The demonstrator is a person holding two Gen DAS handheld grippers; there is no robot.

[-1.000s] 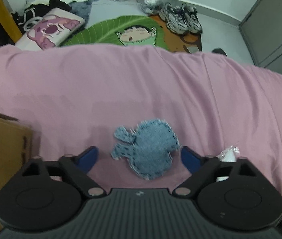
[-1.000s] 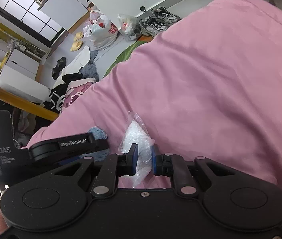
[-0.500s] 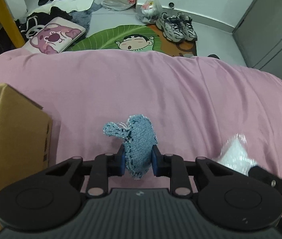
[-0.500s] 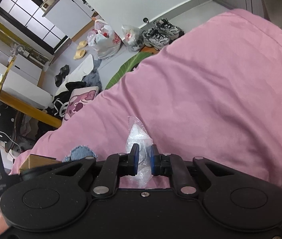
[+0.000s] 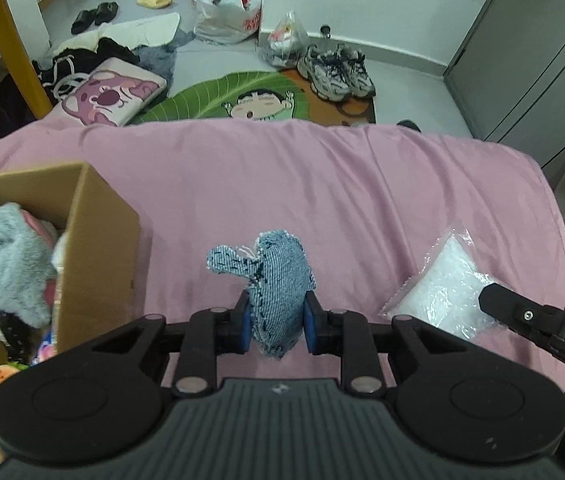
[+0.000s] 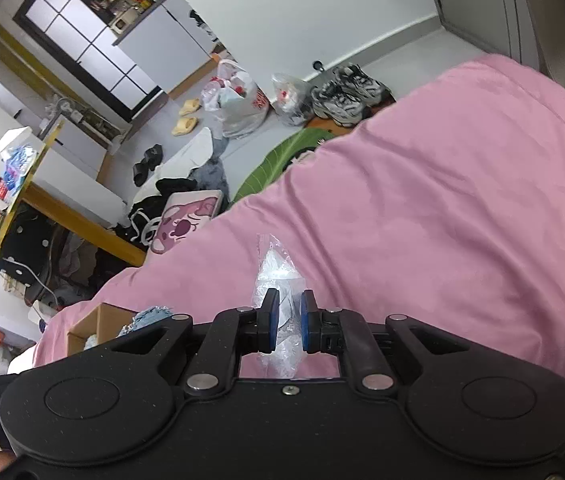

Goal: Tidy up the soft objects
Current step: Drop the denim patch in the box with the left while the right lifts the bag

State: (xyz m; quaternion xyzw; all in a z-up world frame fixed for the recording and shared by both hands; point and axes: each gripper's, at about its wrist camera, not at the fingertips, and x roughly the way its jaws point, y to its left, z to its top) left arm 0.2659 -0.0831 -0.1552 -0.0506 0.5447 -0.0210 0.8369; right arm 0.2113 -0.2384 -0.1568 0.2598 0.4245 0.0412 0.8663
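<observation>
Gripping a small blue denim stuffed patch toy [image 5: 278, 280], the left gripper [image 5: 276, 328] has its fingers closed narrow on the toy's lower half; the toy is lifted clear of the pink bedsheet [image 5: 322, 184]. Left wrist view: an open brown cardboard box [image 5: 94, 240] stands on the bed just left of the gripper and already holds a grey fluffy plush [image 5: 6, 264] plus other soft items, too jumbled to identify. To the right, a clear plastic bag of white pellets [image 5: 448, 280] sits at the tip of the right gripper's black body.

Right wrist view: right gripper [image 6: 286, 326] has its blue-padded fingers [image 6: 271, 320] closed narrow on the same bag [image 6: 278, 276], pinching its crinkled film; whether the bag rests on the sheet or hangs free, cannot tell. The box corner [image 6: 94, 322] and a bit of denim [image 6: 148, 316] show at lower left.

Progress, judged: partly done. Some items boxed, two in hand, both not yet deposited; no other loose items visible on the bed.

Surface: wrinkled, yielding pink sheet. Room: grey floor with a green leaf-shaped cartoon mat [image 5: 218, 96], sneakers [image 5: 336, 70], plastic bags [image 5: 228, 12], slippers, a pink cushion.
</observation>
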